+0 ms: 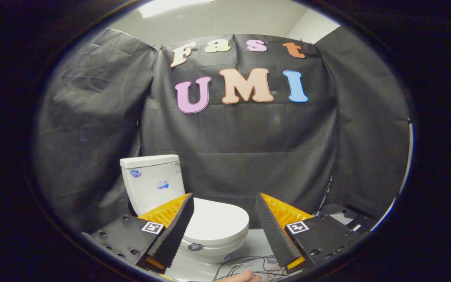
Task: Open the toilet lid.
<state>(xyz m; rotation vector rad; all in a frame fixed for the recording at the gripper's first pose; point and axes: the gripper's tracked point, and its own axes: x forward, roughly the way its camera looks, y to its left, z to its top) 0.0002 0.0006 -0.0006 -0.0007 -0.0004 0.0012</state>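
The gripper is up in the air with its jaws wide apart; nothing is between them; they touch nothing. A small white toilet stands ahead of the jaws, a bit to the left; part of it hides behind the left finger. The toilet lid is down flat on the bowl; it is shut. The tank stands up behind the lid, with small stickers on its front. The toilet sits on a pale floor; thin wires lie on the floor close to the bowl, between the two fingers. A bit of a hand peeks in just by the wires. Black cloth hangs behind the toilet as the wall.
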